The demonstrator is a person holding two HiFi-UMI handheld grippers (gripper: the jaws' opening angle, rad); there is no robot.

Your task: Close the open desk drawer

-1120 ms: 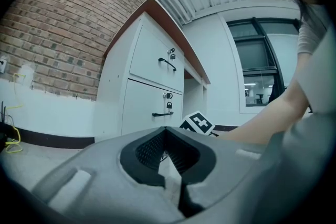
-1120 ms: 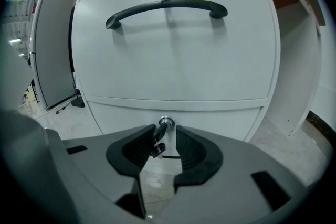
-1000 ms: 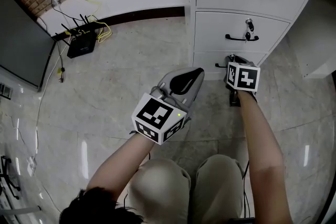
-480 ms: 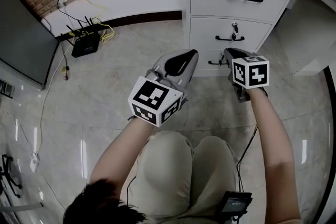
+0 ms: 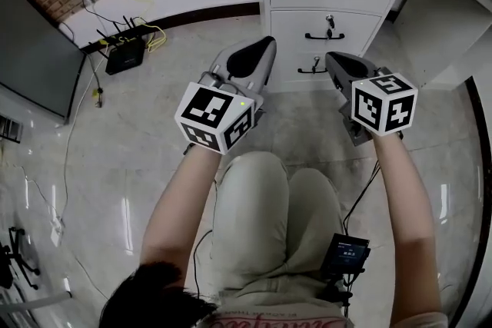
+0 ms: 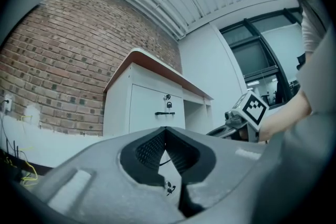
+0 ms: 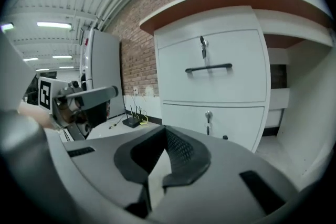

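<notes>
The right tongs have just closed on nothing and lifted off the bottom drawer, upper middle. The left tongs are pressed together too. The drawer looks shut, so the task is likely done.

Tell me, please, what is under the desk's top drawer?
Two more drawers: the middle drawer, then the bottom drawer, and both look shut. The right gripper covers the bottom drawer's right end.
</notes>
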